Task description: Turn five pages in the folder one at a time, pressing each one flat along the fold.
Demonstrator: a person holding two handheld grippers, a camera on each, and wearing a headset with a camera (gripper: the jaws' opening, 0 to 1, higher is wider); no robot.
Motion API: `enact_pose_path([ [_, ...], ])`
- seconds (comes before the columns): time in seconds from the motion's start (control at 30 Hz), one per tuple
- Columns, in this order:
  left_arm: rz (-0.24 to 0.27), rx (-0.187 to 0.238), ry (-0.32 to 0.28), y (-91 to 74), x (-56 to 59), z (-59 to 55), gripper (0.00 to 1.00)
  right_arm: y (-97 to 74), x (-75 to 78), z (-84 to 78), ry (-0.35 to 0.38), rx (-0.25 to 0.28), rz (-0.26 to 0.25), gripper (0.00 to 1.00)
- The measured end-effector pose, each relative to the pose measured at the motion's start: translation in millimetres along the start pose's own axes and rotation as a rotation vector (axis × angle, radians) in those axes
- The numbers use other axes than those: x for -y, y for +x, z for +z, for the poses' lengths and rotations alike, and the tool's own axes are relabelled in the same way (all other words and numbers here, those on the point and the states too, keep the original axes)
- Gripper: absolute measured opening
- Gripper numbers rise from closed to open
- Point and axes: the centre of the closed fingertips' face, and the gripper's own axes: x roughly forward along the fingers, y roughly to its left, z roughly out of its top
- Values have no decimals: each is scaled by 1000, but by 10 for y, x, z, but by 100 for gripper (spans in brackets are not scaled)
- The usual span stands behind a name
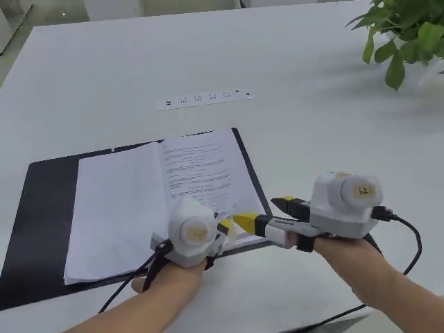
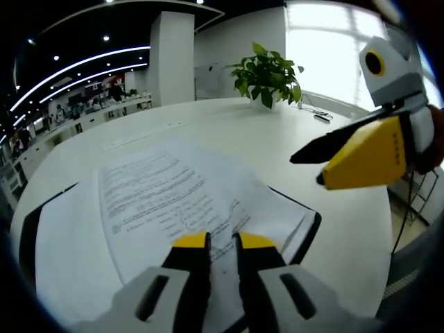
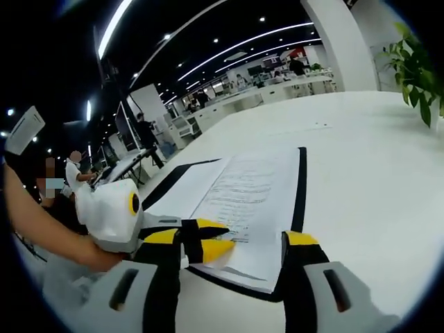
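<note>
White and broad, the surface [image 1: 312, 125] carries the black folder [image 1: 41, 229], which lies open at the lower left of the head view with its near edge close to the person. Blank sheets [image 1: 114, 208] cover its left half. The printed page [image 1: 201, 166] lies face up on its right half and reaches almost to the cover's right border.

The left gripper [image 2: 222, 243] sits at the bottom edge of the printed page, its jaws a narrow slit apart with print showing through the slit. It is probably held low at that edge because a single sheet is easiest to lift there. Whether a sheet's edge lies in the slit cannot be made out, since in the head view the gripper's own body covers its tips.

The right gripper [image 1: 258, 212] comes in from the right of the frame, just beside the left one near the folder's lower right corner. Its jaws are wide apart and hold nothing. It looks ready to steady the cover or take over the sheet.

The fold is a shallow valley whose near end is hidden behind the left gripper, and how many pages are already turned cannot be read from the stack.

Farther up the frame lies a socket strip [image 1: 205, 99], its markings too small to read. A plant [image 1: 399, 35] is cut off at the upper right corner, and a cable [image 1: 409, 243] runs off toward the bottom edge.
</note>
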Motion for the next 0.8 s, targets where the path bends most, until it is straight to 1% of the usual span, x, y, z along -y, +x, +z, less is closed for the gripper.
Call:
enact_pose_path([
  [0.1, 0, 1, -3, 3, 1, -2, 13, 105, 76, -23, 13, -27, 8, 50],
  [0.13, 0, 2, 1, 4, 2, -3, 13, 142, 98, -46, 21, -46, 11, 48],
  [0.33, 3, 5, -3, 5, 2, -4, 13, 304, 235, -72, 33, -72, 8, 45],
  [0.5, 6, 7, -7, 8, -2, -3, 13, 384, 304, -140, 65, -107, 22, 39],
  [0.53, 6, 6, -6, 9, -2, -3, 13, 385, 291, -171, 95, -124, 36, 35],
  [0.6, 7, 6, -8, 11, -5, -4, 13, 391, 319, -179, 98, -122, 34, 28],
  [0.67, 8, 6, -8, 13, -6, -5, 13, 394, 344, -200, 131, -126, 29, 22],
  [0.7, 8, 5, -11, 13, -7, -6, 13, 389, 336, -202, 199, -127, 32, 20],
  [0.73, 8, 5, -11, 13, -8, -6, 13, 385, 346, -174, 209, -110, 32, 18],
  [0.77, 10, 5, -11, 14, -10, -6, 13, 375, 370, -165, 202, -101, 26, 16],
  [0.8, 11, 4, -15, 15, -11, -7, 13, 373, 377, -178, 204, -109, 25, 13],
])
